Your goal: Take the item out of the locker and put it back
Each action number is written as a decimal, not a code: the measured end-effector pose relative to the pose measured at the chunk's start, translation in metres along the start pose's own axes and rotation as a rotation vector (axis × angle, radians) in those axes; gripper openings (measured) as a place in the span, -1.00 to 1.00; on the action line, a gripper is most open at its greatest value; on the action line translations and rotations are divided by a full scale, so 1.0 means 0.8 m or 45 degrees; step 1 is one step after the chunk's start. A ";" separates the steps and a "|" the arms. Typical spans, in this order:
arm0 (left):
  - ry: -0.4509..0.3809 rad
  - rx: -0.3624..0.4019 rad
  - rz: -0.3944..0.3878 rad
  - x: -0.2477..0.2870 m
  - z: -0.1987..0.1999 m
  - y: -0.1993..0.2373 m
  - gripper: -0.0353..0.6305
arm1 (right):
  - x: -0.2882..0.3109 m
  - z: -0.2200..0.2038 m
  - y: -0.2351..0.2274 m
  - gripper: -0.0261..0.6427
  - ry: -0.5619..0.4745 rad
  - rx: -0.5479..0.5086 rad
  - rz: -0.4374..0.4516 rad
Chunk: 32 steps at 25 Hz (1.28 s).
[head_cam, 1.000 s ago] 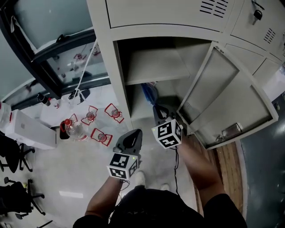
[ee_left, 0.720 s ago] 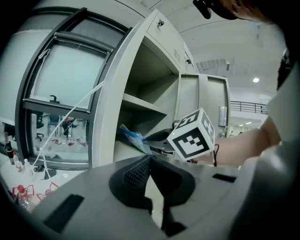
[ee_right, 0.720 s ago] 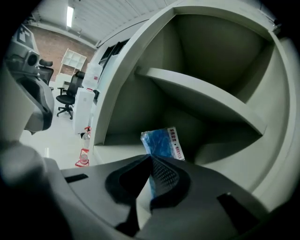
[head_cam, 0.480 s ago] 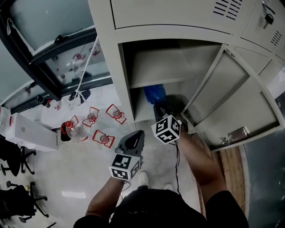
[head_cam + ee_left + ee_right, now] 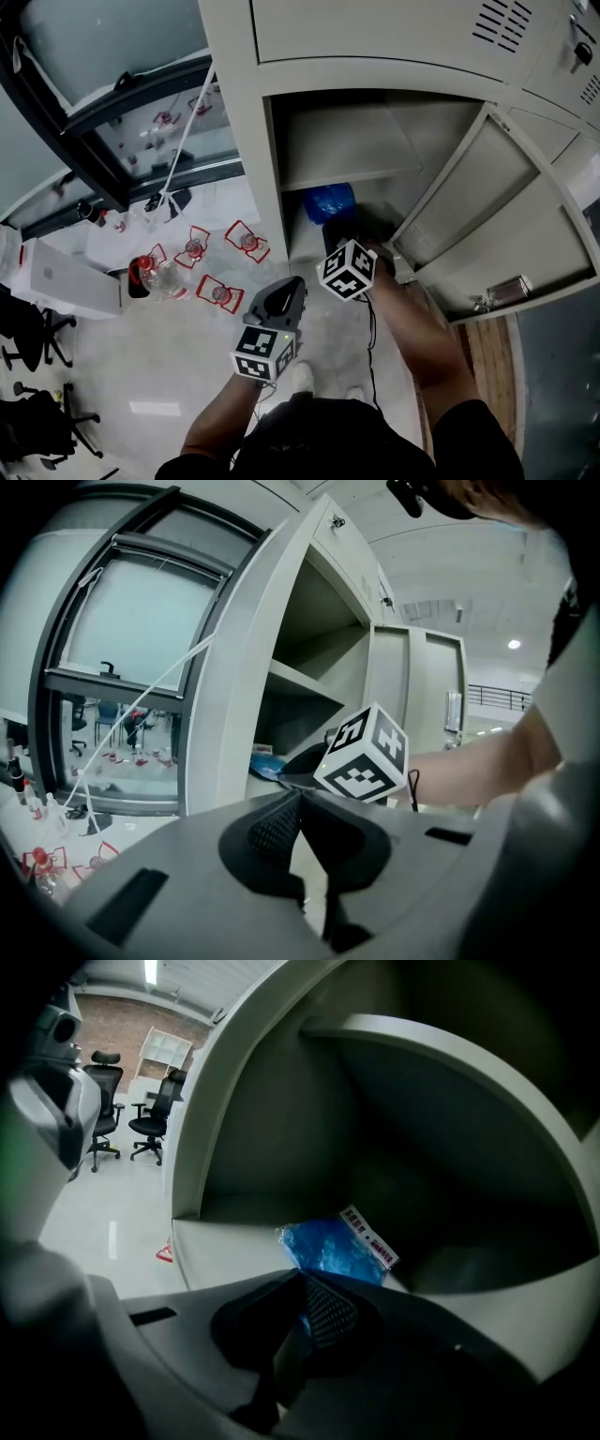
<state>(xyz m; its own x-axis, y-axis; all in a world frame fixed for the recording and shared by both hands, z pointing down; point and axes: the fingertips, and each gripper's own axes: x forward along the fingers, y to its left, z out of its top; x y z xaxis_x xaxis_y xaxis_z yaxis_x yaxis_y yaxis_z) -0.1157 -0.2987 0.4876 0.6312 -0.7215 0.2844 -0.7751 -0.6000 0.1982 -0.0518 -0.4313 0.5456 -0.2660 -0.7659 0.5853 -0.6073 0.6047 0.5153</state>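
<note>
One blue packet (image 5: 333, 1246) is lying just beyond the right gripper (image 5: 302, 1277), under one shelf (image 5: 422, 1049), with two office chairs (image 5: 157, 1115) (both black) standing off its left.

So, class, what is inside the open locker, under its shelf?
A blue bag lies on the locker floor under the shelf, its near edge in the right claw. The claw hides the floor beside it.

a crinkled blue plastic packet (image 5: 328, 202) with a white printed label lies flat on the floor of the grey metal locker (image 5: 239, 141), under its shelf (image 5: 337, 150), toward the left side; the door (image 5: 511, 234) stands wide open.
</note>
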 end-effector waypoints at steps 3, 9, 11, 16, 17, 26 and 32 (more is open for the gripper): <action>0.006 -0.001 0.003 0.000 -0.002 0.004 -0.88 | 0.006 -0.002 0.004 -0.91 0.014 0.003 0.015; 0.009 -0.006 0.004 0.005 -0.002 0.007 -0.88 | 0.012 -0.006 0.006 -0.90 0.045 0.009 0.053; 0.009 -0.007 0.005 0.005 -0.002 0.007 -0.88 | 0.014 -0.006 0.007 -0.90 0.056 0.016 0.068; 0.008 -0.006 0.007 0.004 -0.002 0.006 -0.88 | 0.015 -0.004 0.006 -0.89 0.049 0.020 0.075; 0.008 -0.006 0.008 0.004 -0.002 0.006 -0.88 | 0.015 -0.003 0.006 -0.89 0.042 0.019 0.071; 0.004 0.000 0.021 -0.002 -0.001 -0.001 -0.88 | 0.007 0.001 0.011 -0.71 0.000 0.037 0.101; -0.005 0.002 0.043 -0.010 -0.001 -0.010 -0.88 | -0.005 -0.002 0.016 -0.63 -0.024 0.013 0.096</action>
<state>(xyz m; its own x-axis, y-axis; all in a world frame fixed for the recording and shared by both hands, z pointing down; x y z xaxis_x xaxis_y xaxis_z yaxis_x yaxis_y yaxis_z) -0.1141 -0.2879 0.4844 0.6046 -0.7430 0.2870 -0.7961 -0.5756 0.1867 -0.0576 -0.4199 0.5506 -0.3251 -0.7222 0.6105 -0.5925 0.6587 0.4638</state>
